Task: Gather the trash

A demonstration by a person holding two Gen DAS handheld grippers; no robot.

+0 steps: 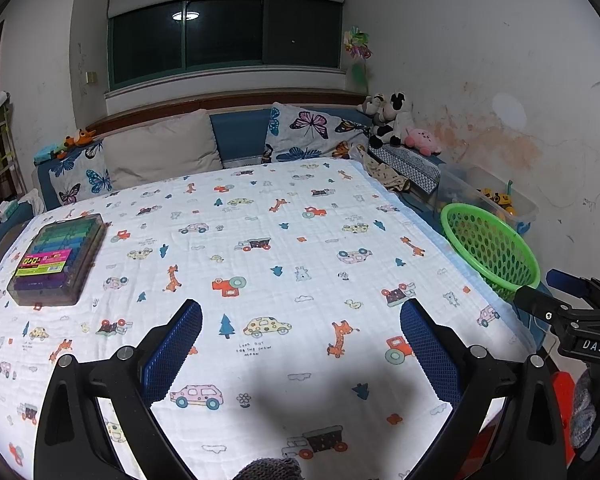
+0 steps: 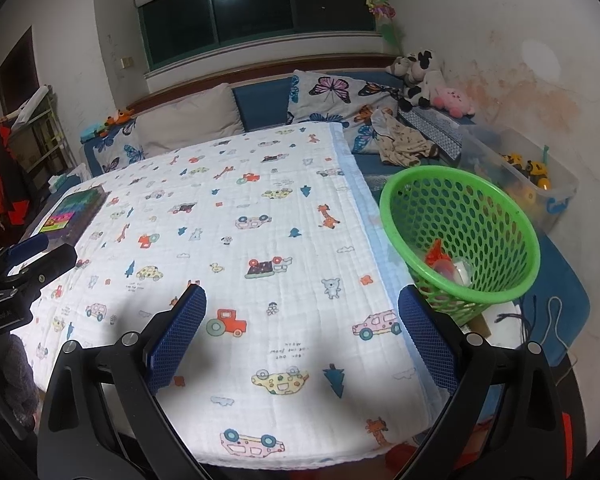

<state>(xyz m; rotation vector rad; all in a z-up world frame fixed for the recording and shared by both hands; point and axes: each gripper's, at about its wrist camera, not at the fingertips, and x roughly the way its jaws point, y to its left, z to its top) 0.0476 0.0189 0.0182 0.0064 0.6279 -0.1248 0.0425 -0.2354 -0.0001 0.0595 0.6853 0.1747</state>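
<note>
trash [image 2: 446, 265] lies in the green basket [image 2: 466, 184] off the blanket's [image 2: 284, 240] right edge. left gripper [image 1: 300, 344] and right gripper [image 2: 302, 338] hover spread wide, empty, above the near blanket.

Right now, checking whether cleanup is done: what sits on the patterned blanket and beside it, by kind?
Marker cases: 1
Green baskets: 1, with some trash inside
Loose trash on the blanket: 0
Total: 2
</note>
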